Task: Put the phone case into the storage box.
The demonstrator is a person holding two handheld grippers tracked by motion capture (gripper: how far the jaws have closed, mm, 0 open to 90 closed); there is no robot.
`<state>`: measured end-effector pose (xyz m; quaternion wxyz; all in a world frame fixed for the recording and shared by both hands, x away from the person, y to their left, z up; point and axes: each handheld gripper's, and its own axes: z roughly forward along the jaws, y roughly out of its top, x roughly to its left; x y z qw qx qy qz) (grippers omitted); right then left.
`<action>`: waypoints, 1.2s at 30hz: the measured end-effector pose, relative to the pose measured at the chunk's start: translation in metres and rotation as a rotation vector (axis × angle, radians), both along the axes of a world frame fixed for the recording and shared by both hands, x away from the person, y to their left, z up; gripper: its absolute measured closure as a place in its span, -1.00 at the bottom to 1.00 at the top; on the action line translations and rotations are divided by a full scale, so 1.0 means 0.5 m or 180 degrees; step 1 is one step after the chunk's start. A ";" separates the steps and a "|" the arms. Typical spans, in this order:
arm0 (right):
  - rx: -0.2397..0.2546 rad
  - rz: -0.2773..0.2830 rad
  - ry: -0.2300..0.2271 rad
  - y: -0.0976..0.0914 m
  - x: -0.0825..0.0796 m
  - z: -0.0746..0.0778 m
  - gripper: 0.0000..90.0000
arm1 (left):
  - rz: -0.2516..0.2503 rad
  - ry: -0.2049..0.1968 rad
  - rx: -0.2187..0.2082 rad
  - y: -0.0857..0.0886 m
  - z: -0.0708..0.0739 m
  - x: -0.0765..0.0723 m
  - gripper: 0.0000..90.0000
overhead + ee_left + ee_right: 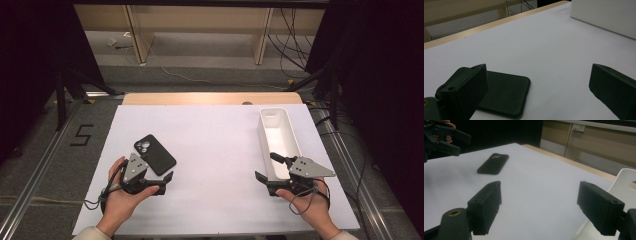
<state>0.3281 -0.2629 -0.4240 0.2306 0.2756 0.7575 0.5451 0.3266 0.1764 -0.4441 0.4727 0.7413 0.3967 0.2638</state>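
A black phone (156,155) lies camera side up on the white table sheet (215,145), left of the middle. My left gripper (159,172) rests just in front of it, open and empty, in a hand. In the left gripper view the phone (506,96) lies flat behind the left jaw, and the left gripper (539,72) holds nothing. My right gripper (268,167) stands open at the near end of a long white bin (278,135). From the right gripper view, the right gripper (539,187) is empty and the phone (493,163) lies farther off, with the left gripper (444,137) beyond it.
The bin (624,182) is empty and runs along the right side of the sheet. The wooden table edge (210,98) shows at the far side. Cables and shelf legs lie on the floor beyond. Dark curtains flank both sides.
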 end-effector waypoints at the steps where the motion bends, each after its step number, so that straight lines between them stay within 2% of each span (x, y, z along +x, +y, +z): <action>1: -0.0001 -0.0001 -0.0001 0.000 0.000 0.000 -0.54 | 0.0000 0.0000 0.0000 0.000 0.000 0.000 -0.95; 7: 0.0004 0.0002 0.0004 -0.001 0.000 0.001 -0.54 | 0.0015 0.0005 -0.0009 0.000 0.000 0.001 -0.92; 10: 0.0005 -0.0002 -0.0002 -0.001 -0.001 0.001 -0.54 | 0.0101 -0.0005 -0.0009 -0.002 0.003 0.006 -0.73; 12: 0.0003 -0.0007 -0.0005 0.000 0.000 0.001 -0.54 | 0.0201 -0.0001 -0.0007 -0.003 0.006 0.016 -0.40; 14: 0.0001 -0.0010 -0.0005 0.000 0.000 0.001 -0.54 | 0.0229 0.0008 -0.0053 -0.004 0.009 0.028 0.15; 16: 0.0008 -0.0015 0.0003 0.001 -0.001 0.002 -0.54 | 0.0227 0.0031 -0.0015 -0.005 0.011 0.035 0.60; 17: 0.0009 -0.0009 -0.0001 0.002 -0.001 0.002 -0.54 | 0.0238 0.0099 0.0076 -0.008 0.009 0.050 0.74; 19: 0.0006 -0.0007 0.0010 0.002 0.000 0.001 -0.54 | 0.0273 0.0207 0.0117 -0.011 0.006 0.067 0.96; 20: 0.0006 -0.0007 0.0016 0.002 0.001 0.000 -0.54 | 0.0304 0.0283 0.0117 -0.014 0.004 0.080 0.99; 21: 0.0001 -0.0010 0.0018 0.002 0.001 -0.001 -0.54 | 0.0304 0.0283 0.0117 -0.014 0.004 0.080 0.99; 23: 0.0003 -0.0012 0.0015 0.002 0.001 -0.001 -0.54 | 0.0340 0.0348 0.0158 -0.021 0.002 0.098 0.99; 24: 0.0005 -0.0012 0.0016 0.002 0.001 -0.001 -0.54 | 0.0393 0.0421 0.0209 -0.033 -0.001 0.122 0.99; 26: 0.0006 -0.0012 0.0019 0.001 0.001 0.000 -0.54 | 0.0399 0.0441 0.0229 -0.037 -0.003 0.130 0.99; 28: 0.0010 -0.0008 0.0022 0.001 0.001 -0.001 -0.54 | 0.0427 0.0521 0.0334 -0.056 -0.014 0.157 0.99; 32: 0.0012 0.0000 0.0021 0.001 0.002 -0.002 -0.53 | 0.0425 0.0651 0.0450 -0.076 -0.031 0.179 0.99; 36: 0.0008 0.0003 0.0022 0.001 0.002 -0.002 -0.53 | 0.0431 0.0717 0.0514 -0.087 -0.046 0.194 0.99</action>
